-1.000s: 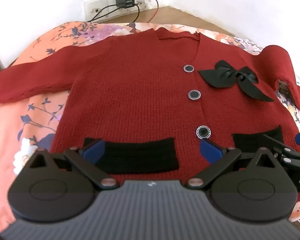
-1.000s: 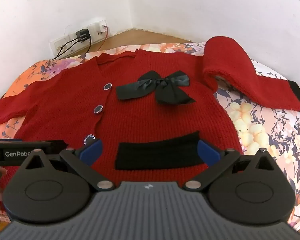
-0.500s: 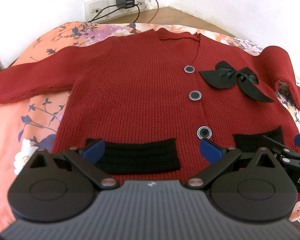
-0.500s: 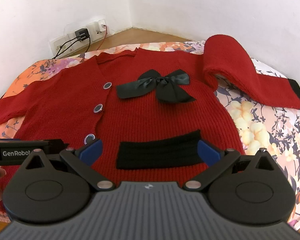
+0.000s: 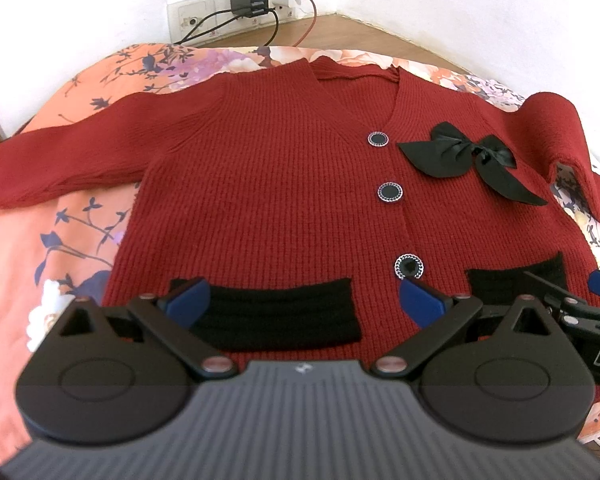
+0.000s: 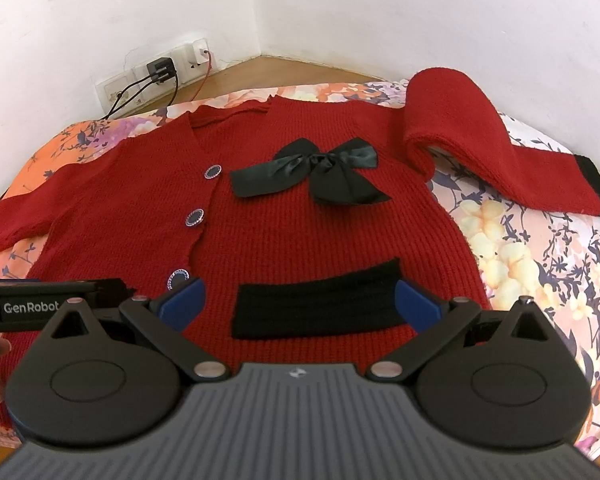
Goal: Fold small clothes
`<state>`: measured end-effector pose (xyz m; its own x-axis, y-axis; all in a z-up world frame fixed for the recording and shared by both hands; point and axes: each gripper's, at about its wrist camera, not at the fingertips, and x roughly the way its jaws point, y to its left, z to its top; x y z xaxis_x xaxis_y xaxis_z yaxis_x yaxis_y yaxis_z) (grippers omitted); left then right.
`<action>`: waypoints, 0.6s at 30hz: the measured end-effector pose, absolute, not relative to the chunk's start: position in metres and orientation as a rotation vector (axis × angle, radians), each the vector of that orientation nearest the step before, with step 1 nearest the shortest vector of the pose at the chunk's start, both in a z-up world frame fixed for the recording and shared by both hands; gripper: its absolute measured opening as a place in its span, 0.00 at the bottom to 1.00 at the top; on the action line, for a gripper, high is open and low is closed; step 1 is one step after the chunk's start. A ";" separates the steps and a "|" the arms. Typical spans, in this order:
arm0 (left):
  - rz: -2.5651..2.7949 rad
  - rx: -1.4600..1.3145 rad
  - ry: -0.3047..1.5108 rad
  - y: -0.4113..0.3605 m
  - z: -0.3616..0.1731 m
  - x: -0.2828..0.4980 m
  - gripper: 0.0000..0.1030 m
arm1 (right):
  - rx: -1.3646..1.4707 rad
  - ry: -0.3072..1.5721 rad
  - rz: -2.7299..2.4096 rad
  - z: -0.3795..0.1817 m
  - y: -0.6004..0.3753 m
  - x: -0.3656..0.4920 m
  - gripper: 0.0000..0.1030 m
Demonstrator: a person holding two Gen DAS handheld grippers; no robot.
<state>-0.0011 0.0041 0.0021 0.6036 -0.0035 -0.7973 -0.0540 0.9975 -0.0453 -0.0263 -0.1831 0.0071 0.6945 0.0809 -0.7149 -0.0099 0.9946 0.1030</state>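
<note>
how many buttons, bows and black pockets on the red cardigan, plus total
buttons: 3, first, second, third
bows: 1
black pockets: 2, one, other
total: 6, all on the red cardigan

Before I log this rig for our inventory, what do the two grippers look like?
Both match: the left gripper and right gripper have blue fingertips, black linkage arms with silver pivots, two round black housings, and a ribbed grey body. The left gripper's side reads "GenRobot".
</note>
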 end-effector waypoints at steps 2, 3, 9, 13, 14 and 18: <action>0.028 -0.067 0.924 0.003 0.002 0.000 1.00 | 0.094 0.803 0.049 0.007 -0.183 -0.026 1.00; 0.028 -0.068 0.925 0.003 0.002 0.000 1.00 | 0.093 0.804 0.049 0.007 -0.182 -0.026 1.00; 0.028 -0.070 0.926 0.003 0.001 0.001 1.00 | 0.092 0.804 0.049 0.006 -0.182 -0.026 1.00; 0.029 -0.075 0.925 0.004 0.001 0.001 1.00 | 0.092 0.804 0.050 0.006 -0.182 -0.026 1.00; 0.028 -0.074 0.925 0.005 0.001 0.001 1.00 | 0.092 0.804 0.049 0.006 -0.182 -0.026 1.00; 0.026 -0.074 0.923 0.005 0.001 0.001 1.00 | 0.093 0.803 0.049 0.006 -0.182 -0.026 1.00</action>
